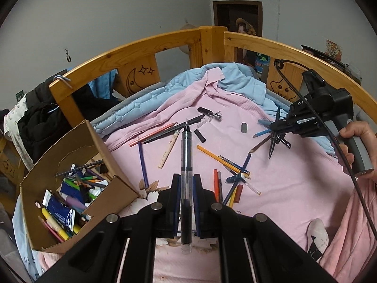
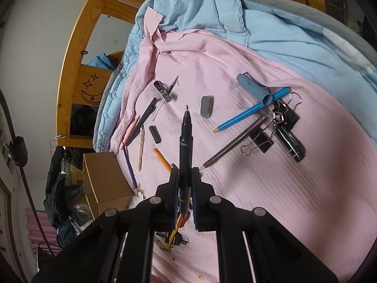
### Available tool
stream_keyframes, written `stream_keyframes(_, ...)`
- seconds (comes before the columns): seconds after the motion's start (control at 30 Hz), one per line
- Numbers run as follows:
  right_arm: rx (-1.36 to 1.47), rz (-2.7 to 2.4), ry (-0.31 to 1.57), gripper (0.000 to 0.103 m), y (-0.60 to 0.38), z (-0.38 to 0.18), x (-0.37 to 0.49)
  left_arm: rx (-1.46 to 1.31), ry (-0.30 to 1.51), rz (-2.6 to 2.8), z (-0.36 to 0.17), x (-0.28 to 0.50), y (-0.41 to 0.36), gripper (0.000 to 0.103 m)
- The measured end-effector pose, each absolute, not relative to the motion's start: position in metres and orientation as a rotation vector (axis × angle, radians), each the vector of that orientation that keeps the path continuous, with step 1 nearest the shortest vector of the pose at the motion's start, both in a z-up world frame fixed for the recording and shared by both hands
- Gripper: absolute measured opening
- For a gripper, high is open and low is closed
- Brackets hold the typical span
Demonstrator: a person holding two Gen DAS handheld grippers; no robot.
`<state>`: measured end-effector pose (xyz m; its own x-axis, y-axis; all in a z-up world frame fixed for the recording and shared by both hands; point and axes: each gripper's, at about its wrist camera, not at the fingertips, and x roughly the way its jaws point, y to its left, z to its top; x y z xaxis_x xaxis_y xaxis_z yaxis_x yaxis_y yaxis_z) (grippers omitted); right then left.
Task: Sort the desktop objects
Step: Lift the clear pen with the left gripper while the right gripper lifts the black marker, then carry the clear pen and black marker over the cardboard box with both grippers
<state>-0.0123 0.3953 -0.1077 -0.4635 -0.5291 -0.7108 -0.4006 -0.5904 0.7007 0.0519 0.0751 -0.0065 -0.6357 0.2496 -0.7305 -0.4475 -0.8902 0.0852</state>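
My left gripper (image 1: pixel 186 184) is shut on a clear-barrelled black ink pen (image 1: pixel 186 165), held above the pink sheet and pointing forward. My right gripper (image 2: pixel 185 176) is shut on a slim black pen (image 2: pixel 185 146); it also shows in the left wrist view (image 1: pixel 276 127) at the right, above the sheet. Several pencils and pens lie scattered on the pink sheet (image 1: pixel 282 184). An open cardboard box (image 1: pixel 77 146) at the left holds many pens, pencils and markers.
On the sheet lie a grey eraser (image 2: pixel 206 107), a blue pencil (image 2: pixel 249 111), a blue tube (image 2: pixel 254 89), black binder clips (image 2: pixel 261 141) and a black cap (image 2: pixel 155 134). A wooden bed rail (image 1: pixel 165 44) and a blue quilt (image 2: pixel 282 30) border the far side.
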Motion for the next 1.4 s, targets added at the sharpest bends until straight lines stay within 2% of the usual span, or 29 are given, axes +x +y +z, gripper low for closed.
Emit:
stream_keyframes(0.43, 1.587, -2.24, -1.371, 0.01, 0.397, -0.107, -0.006, -1.037, 0.278, 2.561, 0.007, 0.052, 0.056, 0.009)
stream_keyframes(0.77, 1.547, -2.224, -1.36, 0.01, 0.39, -0.101, -0.006, -1.047, 0.134, 2.617, 0.019, 0.041, 0.023, 0.009)
stream_keyframes(1.03, 1.566, -2.247, -1.332, 0.01, 0.382, -0.099, -0.008, -1.062, -0.138, 2.767, 0.042, 0.027, -0.053, 0.009)
stream_keyframes(1.2, 1.53, -2.247, -1.32, 0.01, 0.376, -0.091, -0.007, -1.079, -0.203, 2.911, 0.055, 0.028, -0.101, 0.009)
stream_keyframes(1.4, 1.459, -2.212, -1.287, 0.01, 0.363, -0.085, -0.011, -1.03, -0.394, 2.872, 0.065, 0.033, -0.145, 0.009)
